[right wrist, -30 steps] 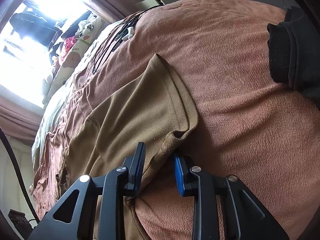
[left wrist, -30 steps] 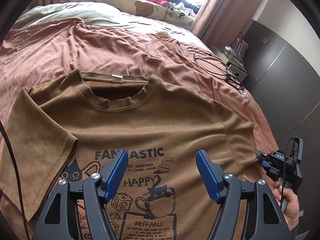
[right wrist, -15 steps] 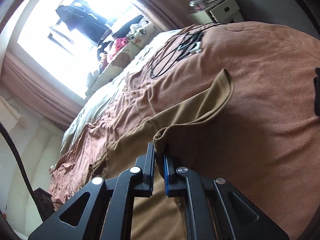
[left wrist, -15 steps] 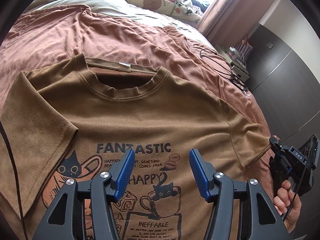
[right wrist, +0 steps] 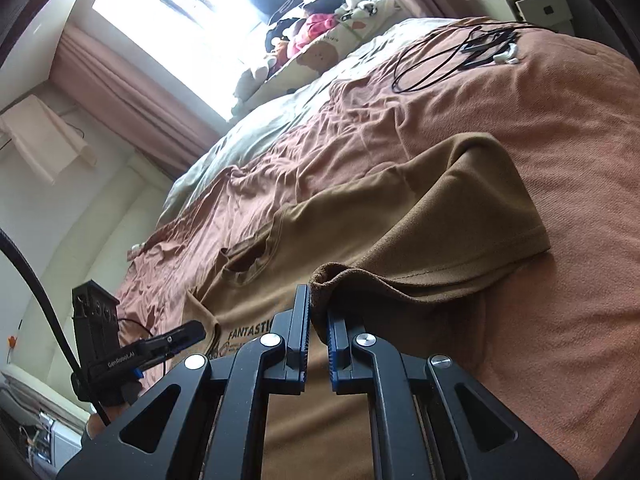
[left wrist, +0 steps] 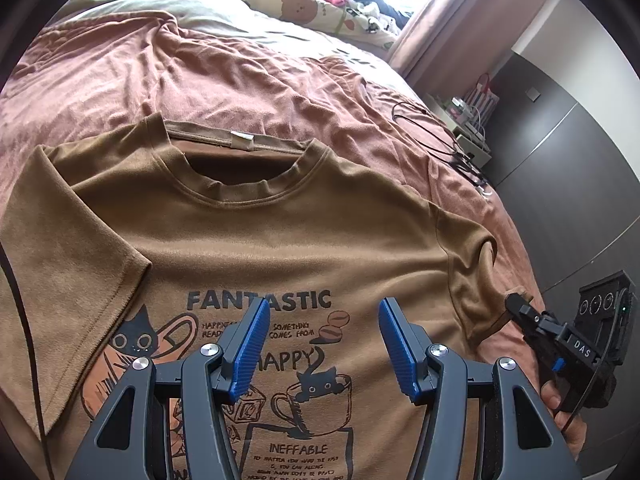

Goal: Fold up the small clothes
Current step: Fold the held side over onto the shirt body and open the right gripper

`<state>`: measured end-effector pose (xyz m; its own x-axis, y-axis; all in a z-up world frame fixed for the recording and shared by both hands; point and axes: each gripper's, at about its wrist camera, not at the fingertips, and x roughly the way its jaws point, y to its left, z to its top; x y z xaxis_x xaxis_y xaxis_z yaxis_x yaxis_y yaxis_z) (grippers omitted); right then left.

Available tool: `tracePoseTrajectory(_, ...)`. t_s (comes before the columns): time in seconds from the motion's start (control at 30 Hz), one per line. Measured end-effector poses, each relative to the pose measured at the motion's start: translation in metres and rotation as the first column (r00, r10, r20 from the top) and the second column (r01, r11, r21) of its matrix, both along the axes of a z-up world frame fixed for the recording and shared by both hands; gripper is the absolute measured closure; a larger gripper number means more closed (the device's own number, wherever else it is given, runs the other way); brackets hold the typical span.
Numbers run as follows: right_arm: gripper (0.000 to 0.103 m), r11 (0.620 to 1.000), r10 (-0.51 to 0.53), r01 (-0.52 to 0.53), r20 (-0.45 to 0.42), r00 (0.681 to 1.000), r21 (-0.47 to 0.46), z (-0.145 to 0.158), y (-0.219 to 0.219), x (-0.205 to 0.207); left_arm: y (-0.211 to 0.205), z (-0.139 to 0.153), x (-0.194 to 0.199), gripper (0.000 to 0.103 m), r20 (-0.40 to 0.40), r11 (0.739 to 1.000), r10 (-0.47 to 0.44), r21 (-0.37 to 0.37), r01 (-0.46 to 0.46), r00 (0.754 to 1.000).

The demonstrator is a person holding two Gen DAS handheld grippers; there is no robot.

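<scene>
- You are working on a bed (left wrist: 248, 76) with a rust-brown cover; a bright window (right wrist: 192, 12), pink curtains and pillows stand at its head, and cables (right wrist: 448, 60) lie on the cover.
- The shirt (left wrist: 280, 248) lies flat, print up, collar towards the pillows, its long axis along the bed.
- Your left gripper (left wrist: 322, 344) hovers half-open over the print, apparently not touching.
- Your right gripper (right wrist: 318, 328) pinches the sleeve (right wrist: 448, 240) hem, lifted and bunched.
</scene>
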<state>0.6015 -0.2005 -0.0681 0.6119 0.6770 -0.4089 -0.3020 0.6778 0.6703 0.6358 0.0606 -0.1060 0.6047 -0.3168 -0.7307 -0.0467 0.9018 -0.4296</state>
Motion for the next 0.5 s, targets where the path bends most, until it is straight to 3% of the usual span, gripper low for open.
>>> tracePoseTrajectory(0.23,0.098,0.989,0.106,-0.112,-0.064,0.992,-0.101,-0.003,0.018,0.014,0.001,0.004,-0.001,0.044,0.006,1.0,0.002,-0.006,-0.002,1.0)
tracePoseTrajectory(0.43,0.097,0.974,0.145,-0.175,-0.197,0.969,-0.144,-0.01,0.024,0.022,0.003,0.008,-0.002,0.044,0.015,1.0,0.004,-0.011,-0.004,1.0)
tracePoseTrajectory(0.47,0.093,0.974,0.154,-0.184,-0.214,0.965,-0.13,-0.01,0.023,0.023,0.003,0.008,-0.002,0.044,0.016,1.0,0.006,-0.011,-0.005,1.0)
tracePoseTrajectory(0.5,0.078,0.976,0.16,-0.188,-0.218,0.963,-0.114,-0.007,0.02,0.023,0.004,0.009,-0.002,0.044,0.017,1.0,0.007,-0.013,-0.007,1.0)
